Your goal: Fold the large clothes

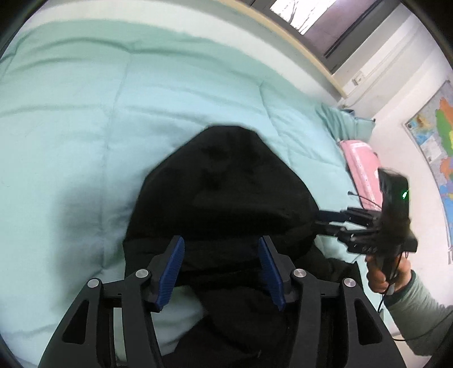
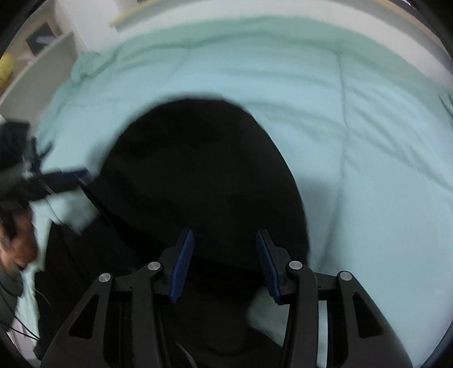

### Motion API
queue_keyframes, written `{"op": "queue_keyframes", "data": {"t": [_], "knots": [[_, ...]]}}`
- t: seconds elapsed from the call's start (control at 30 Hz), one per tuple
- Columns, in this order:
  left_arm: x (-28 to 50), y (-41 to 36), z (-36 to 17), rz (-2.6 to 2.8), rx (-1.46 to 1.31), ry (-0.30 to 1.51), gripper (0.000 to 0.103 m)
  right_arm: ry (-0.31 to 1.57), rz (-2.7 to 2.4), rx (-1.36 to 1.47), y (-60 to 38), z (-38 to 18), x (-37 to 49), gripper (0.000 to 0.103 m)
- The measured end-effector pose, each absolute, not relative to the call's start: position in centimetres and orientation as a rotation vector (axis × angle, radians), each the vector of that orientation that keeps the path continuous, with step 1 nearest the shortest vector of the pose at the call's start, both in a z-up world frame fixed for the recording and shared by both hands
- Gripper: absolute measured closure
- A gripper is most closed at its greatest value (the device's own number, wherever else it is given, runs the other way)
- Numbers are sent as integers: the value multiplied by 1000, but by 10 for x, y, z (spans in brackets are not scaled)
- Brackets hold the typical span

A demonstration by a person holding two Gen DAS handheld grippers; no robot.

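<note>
A black garment [image 1: 226, 184] with a rounded, hood-like top lies on a mint-green comforter [image 1: 85, 113]. My left gripper [image 1: 220, 240] hovers over its lower part. The blue pads stand well apart, with only cloth below them. My right gripper [image 1: 320, 220], held by a hand [image 1: 382, 277], points at the garment's right edge. In the right wrist view the same garment [image 2: 198, 169] fills the middle of the comforter [image 2: 368, 141]. The right gripper [image 2: 224, 232] is open above it, nothing pressed between its pads. The left gripper [image 2: 82, 175] shows blurred at the garment's left edge.
A pink item [image 1: 362, 161] and a teal pillow [image 1: 339, 121] lie at the bed's far right. A map poster [image 1: 436, 136] hangs on the wall and a window [image 1: 311, 17] sits above the bed. A white shelf [image 2: 36, 70] stands left.
</note>
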State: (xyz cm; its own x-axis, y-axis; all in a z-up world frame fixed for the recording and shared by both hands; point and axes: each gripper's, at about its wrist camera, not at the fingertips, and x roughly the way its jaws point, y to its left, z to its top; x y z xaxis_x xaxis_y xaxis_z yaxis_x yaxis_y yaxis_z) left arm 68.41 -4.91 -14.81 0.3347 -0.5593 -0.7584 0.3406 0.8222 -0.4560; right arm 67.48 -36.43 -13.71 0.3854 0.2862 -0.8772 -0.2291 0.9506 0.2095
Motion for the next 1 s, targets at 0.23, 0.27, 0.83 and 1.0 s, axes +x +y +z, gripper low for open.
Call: {"op": "queue_keyframes", "data": {"t": [0.23,0.27,0.83,1.0], "knots": [[700,-39,-200,-571,-297,1228,50,1232,310,182,-385,-192,681,55],[699,-39,-200,-571,-277,1227,51,1233,309,179,-385,-190,681,55],[784,-42,-139,-771,-154,1183,25,1068,483,201,-402,-115,762,36],[805,-63,-168,-874,-169,1257,25,1101,538,194,-402,-146,791,36]]}}
